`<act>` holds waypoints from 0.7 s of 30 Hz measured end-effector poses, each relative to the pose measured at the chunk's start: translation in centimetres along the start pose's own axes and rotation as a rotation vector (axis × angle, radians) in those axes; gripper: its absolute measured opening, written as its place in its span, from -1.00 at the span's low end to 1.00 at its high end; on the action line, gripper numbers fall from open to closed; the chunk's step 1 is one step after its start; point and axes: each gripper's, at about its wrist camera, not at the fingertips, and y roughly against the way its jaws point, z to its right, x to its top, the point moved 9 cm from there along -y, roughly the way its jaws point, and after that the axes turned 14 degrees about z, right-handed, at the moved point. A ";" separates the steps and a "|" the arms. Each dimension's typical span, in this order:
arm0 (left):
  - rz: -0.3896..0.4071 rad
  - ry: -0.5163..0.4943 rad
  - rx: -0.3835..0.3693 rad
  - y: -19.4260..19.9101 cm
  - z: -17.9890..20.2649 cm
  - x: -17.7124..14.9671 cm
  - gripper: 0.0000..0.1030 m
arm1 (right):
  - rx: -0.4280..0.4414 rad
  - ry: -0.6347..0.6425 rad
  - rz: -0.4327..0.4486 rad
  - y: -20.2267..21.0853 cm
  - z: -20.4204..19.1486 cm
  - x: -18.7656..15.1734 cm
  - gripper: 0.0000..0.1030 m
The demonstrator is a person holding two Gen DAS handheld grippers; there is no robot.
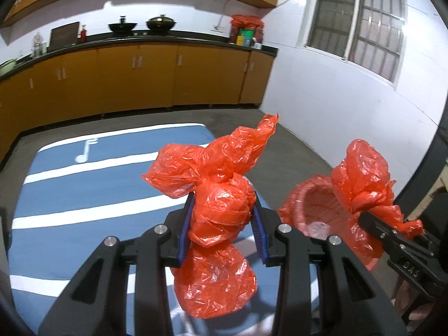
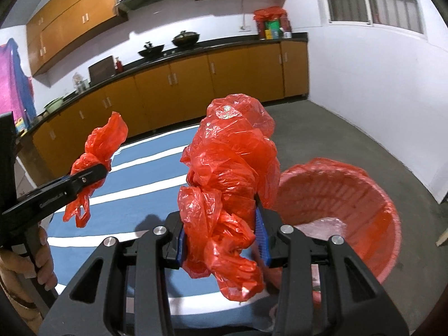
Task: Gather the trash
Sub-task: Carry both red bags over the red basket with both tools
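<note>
Left gripper (image 1: pixel 222 225) and right gripper (image 2: pixel 221 233) each pinch bunched red plastic bag (image 1: pixel 221 210) — above the blue striped mat (image 1: pixel 84 196), beside the red basket (image 2: pixel 364 196)

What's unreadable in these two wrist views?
- Left wrist view: bin floor mostly hidden by the right gripper and its red plastic.
- Right wrist view: bin contents blurred; near rim behind the right gripper.
- Both: whether the two clamped bunches join is hidden below the grippers.

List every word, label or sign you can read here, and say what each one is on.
"DAS": embossed on the right tool's black arm, seen tilted.
Embossed lettering on the left tool's arm: too blurred to read.
White music note, a sign and no text: on the blue striped mat.
Labels on the countertop containers: too small.
</note>
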 end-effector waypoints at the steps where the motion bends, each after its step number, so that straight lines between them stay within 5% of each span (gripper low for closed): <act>1: -0.003 -0.004 -0.014 -0.2 0.7 -0.1 -0.28 | -0.013 -0.004 0.003 0.2 0.6 0.0 -0.24; 21: -0.070 -0.075 -0.240 -3.6 13.1 -1.9 -0.28 | -0.209 -0.063 0.046 3.6 10.4 0.4 -0.24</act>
